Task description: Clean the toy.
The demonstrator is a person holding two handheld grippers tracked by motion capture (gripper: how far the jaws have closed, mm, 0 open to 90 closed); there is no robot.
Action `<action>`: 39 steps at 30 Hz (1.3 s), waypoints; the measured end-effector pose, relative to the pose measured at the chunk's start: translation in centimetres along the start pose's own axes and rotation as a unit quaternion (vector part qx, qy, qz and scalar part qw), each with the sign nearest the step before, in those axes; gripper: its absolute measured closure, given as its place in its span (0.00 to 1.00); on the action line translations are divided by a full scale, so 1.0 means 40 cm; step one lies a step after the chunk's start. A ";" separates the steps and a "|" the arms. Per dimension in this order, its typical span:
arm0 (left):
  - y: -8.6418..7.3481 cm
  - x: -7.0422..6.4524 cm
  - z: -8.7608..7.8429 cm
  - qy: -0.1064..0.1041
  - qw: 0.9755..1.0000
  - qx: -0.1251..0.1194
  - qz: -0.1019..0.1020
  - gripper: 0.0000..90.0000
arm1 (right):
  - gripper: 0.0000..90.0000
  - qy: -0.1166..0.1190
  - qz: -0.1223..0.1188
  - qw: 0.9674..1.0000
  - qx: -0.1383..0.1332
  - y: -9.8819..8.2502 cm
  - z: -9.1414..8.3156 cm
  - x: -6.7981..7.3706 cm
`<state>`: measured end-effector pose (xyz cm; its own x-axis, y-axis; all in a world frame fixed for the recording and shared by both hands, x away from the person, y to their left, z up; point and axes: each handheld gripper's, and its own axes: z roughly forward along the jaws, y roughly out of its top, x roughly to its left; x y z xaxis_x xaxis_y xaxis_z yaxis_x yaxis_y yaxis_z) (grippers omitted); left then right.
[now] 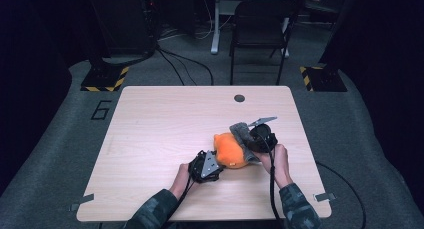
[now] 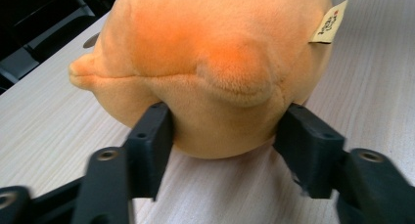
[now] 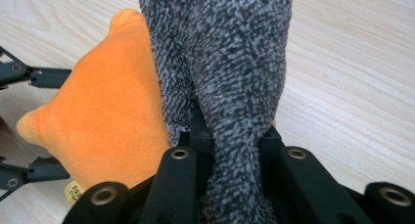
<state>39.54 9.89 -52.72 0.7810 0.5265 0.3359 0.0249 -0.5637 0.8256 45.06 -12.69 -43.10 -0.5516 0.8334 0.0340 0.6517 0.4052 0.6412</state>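
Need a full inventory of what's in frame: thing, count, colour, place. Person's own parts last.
plush toy: 1, orange with a small tag, near-centre of the table, between the two grippers
cloth: 1, fuzzy grey, draped on the plush toy's right side
table: 1, light wood with a dark round hole near the far edge
chair: 1, dark folding type, on the floor beyond the table
stand bases: 2, black with yellow-black hazard stripes, at the far left and far right corners
left gripper: 1, black, jaws on either side of the plush toy, pressing its sides
right gripper: 1, black, clamped on the cloth
forearms: 2, camouflage sleeves, coming in from the bottom edge
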 end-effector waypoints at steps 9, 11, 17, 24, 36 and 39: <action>0.006 0.007 0.008 -0.010 1.000 0.000 -0.022 0.83 | 0.85 0.001 0.007 0.999 -0.033 -0.007 -0.029 -0.013; 0.006 0.008 0.010 -0.013 1.000 0.000 -0.025 0.86 | 0.84 -0.010 0.011 0.999 -0.043 -0.014 -0.058 -0.027; 0.007 0.016 0.010 -0.024 0.999 -0.001 -0.037 0.90 | 0.84 -0.046 0.062 0.996 -0.050 -0.105 -0.131 -0.123; 0.012 0.018 0.012 -0.029 0.999 -0.003 -0.041 0.91 | 0.84 -0.073 0.078 0.994 -0.017 -0.166 -0.099 -0.163; 0.017 0.038 0.004 -0.048 0.996 -0.008 -0.075 0.91 | 0.84 -0.082 0.083 0.993 0.020 -0.189 -0.040 -0.179; 0.024 0.044 -0.003 -0.054 0.995 -0.010 -0.085 0.91 | 0.84 -0.083 0.081 0.993 0.019 -0.191 -0.040 -0.185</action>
<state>40.86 10.33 -51.29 0.8294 0.5408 0.1406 0.1507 -0.4588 0.8757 43.31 -22.55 -47.02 -0.3465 0.9380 0.0063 0.7465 0.2717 0.6074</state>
